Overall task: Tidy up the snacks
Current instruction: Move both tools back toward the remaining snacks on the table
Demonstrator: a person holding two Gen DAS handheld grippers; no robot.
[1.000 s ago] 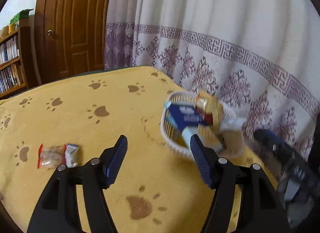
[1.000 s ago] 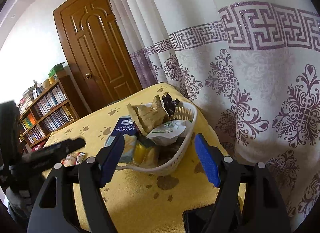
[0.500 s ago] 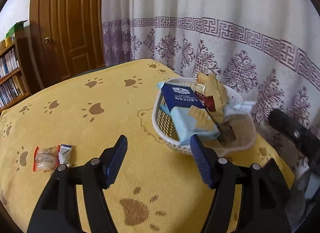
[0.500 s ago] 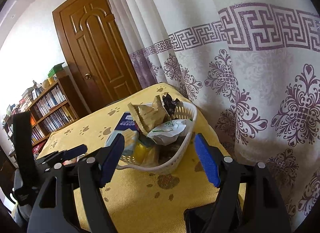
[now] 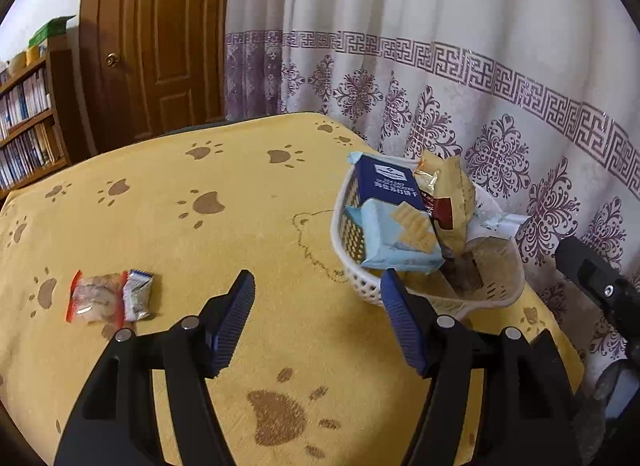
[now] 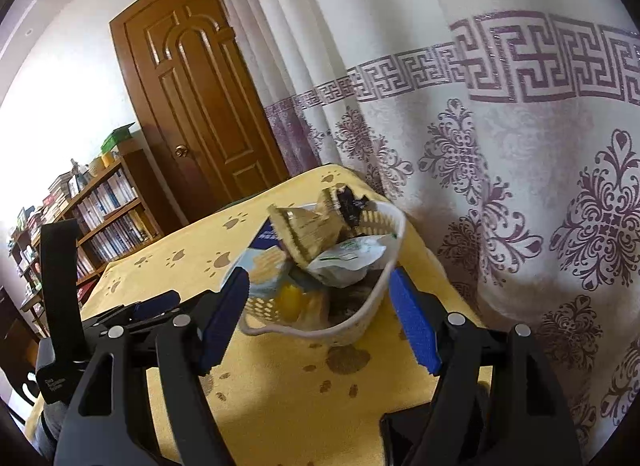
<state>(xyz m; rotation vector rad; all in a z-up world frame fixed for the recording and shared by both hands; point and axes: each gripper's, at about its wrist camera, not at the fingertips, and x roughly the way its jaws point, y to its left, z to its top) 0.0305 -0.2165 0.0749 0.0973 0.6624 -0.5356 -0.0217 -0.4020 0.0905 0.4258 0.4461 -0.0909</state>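
A white plastic basket [image 5: 362, 284] stands on the yellow paw-print tablecloth [image 5: 224, 225] near its right edge, holding a blue cracker box [image 5: 390, 201], tan snack bags [image 5: 452, 189] and other packets. Two small wrapped snacks [image 5: 108, 298] lie loose on the cloth at the left. My left gripper [image 5: 318, 320] is open and empty, above the cloth between the loose snacks and the basket. My right gripper [image 6: 320, 322] is open and empty, just in front of the basket [image 6: 360, 326]. The left gripper's body [image 6: 60, 306] shows at the left of the right wrist view.
A patterned white and purple curtain [image 5: 460, 77] hangs right behind the basket. A brown wooden door [image 5: 160, 37] and a bookshelf [image 5: 28, 121] stand beyond the table's far side. The table edge drops off right of the basket.
The left gripper has swung so the basket moved right and farther in its view, the loose snacks staying at left. The right gripper has edged closer to the basket. Both stayed open.
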